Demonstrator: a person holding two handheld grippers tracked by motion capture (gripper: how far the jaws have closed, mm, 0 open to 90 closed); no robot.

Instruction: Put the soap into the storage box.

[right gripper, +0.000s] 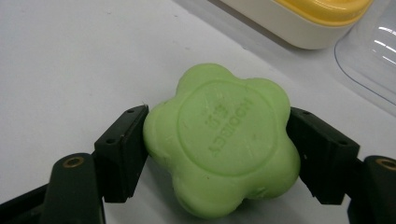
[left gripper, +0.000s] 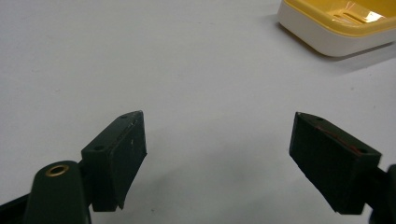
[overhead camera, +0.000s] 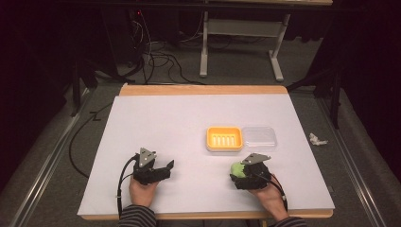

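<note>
Soap before soap dish; lid right of dish.

Green flower-shaped soap, lying flat, near yellow dish

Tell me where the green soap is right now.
The soap sits between the jaws of the right tongs, pressed on both sides, at the table's near right, just in front of the yellow dish.
</note>
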